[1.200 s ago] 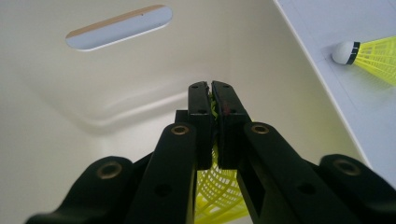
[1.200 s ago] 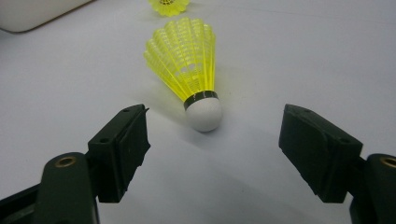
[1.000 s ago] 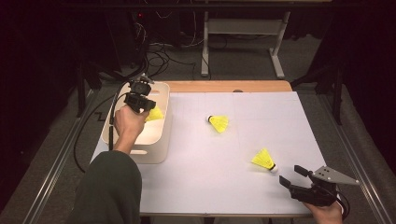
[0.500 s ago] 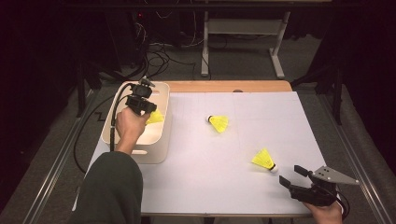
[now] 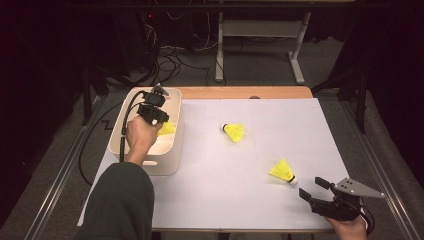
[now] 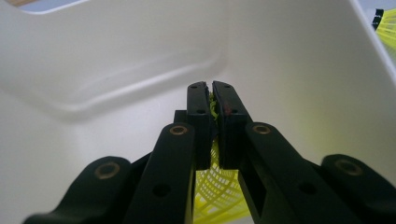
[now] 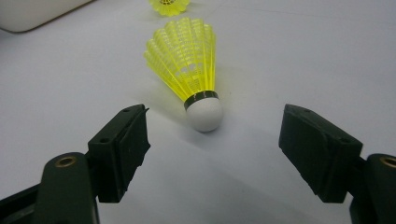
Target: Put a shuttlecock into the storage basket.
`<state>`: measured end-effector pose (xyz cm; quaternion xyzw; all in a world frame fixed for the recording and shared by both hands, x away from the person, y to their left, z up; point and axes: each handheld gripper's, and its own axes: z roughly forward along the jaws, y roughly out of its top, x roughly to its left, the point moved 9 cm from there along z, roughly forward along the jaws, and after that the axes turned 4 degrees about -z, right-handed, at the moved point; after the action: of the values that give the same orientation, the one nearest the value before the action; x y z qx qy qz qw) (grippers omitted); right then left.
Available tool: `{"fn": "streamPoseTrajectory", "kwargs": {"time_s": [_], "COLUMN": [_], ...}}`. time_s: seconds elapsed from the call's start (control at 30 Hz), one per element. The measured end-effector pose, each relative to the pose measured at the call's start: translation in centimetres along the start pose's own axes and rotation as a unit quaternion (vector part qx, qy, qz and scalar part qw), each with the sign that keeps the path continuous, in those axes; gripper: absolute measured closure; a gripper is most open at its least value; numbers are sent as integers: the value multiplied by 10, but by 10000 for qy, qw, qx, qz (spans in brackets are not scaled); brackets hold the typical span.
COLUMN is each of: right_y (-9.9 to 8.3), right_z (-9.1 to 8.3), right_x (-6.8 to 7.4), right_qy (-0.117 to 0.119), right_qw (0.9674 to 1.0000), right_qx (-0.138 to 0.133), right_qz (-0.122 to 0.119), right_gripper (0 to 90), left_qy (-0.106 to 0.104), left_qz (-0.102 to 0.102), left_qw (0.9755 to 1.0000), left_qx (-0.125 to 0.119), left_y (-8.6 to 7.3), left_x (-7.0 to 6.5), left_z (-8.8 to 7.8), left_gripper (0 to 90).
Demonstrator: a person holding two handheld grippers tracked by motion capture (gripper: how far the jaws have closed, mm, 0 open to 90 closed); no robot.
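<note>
Jaws of the left gripper (image 6: 212, 91), clenched on a shuttlecock (image 6: 219, 184), have crept a little further over the bin (image 5: 165, 162), so a drop looks close, while the right gripper (image 7: 215, 149) waits released, another shuttlecock (image 7: 191, 70) just ahead between its jaws on the desk (image 5: 240, 195).
</note>
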<state>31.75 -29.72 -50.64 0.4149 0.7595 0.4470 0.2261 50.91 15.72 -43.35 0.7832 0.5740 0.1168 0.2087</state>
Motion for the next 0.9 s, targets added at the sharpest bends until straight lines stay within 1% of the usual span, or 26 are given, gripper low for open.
{"fn": "streamPoseTrajectory", "kwargs": {"time_s": [0.17,0.27,0.37,0.47,0.53,0.6,0.63,0.7,0.8,0.9], "right_y": [0,0,0,0,0,0,0,0,0,0], "right_z": [0,0,0,0,0,0,0,0,0,0], "right_x": [0,0,0,0,0,0,0,0,0,0], "right_qy": [-1,-2,-7,-10,-9,-13,-16,-15,-17,-18], "right_qw": [10000,10000,10000,10000,10000,10000,10000,10000,10000,10000], "right_qx": [-1,7,0,0,5,5,7,12,11,0], "right_qz": [-3,-8,-14,-12,-10,-14,-11,-17,-30,-23], "right_gripper": [245,245,245,245,245,245,245,245,245,245], "left_qy": [-6,70,27,14,96,92,71,123,159,146], "left_qz": [9,-27,-36,-55,-21,6,17,33,10,-30], "left_qw": [10000,9999,10000,9999,9998,9999,9999,9998,9998,9999], "left_qx": [57,74,84,112,180,129,135,182,149,39], "left_y": [-1,-1,-1,-2,-4,-3,-3,-4,-4,-2], "left_x": [-1,1,1,0,1,-1,-2,-3,-3,-3], "left_z": [1,2,2,2,3,2,1,1,-1,-4], "left_gripper": [855,851,841,778,700,639,618,564,519,479]}}
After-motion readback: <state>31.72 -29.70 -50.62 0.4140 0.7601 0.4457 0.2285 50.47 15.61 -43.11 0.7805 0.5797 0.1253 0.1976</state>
